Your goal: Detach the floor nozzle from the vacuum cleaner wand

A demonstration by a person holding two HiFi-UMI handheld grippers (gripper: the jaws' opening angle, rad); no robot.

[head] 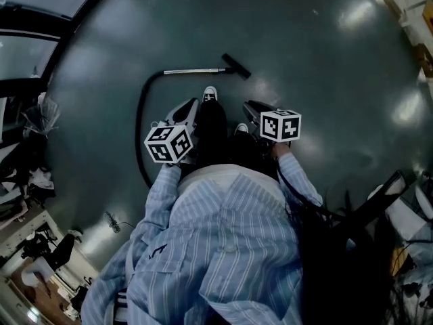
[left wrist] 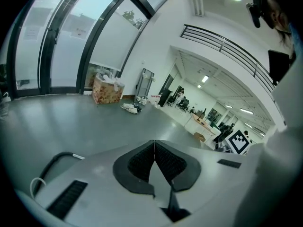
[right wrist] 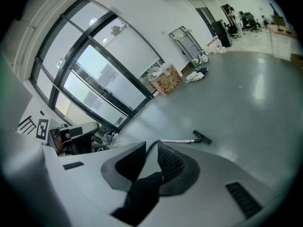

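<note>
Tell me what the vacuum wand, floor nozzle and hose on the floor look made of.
Wand: likely metal, polished; it shines silvery against the dark floor.
Floor nozzle: probably plastic, matt black, no glint.
Hose: flexible black plastic or rubber, judging by its smooth curve; too small to tell.

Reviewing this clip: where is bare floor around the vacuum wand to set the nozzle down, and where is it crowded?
Bare floor lies beyond and right of the floor nozzle, and between the hose and the window frame. Crowded: the clutter at lower left and the dark equipment at lower right; the shoe sits just short of the wand.
</note>
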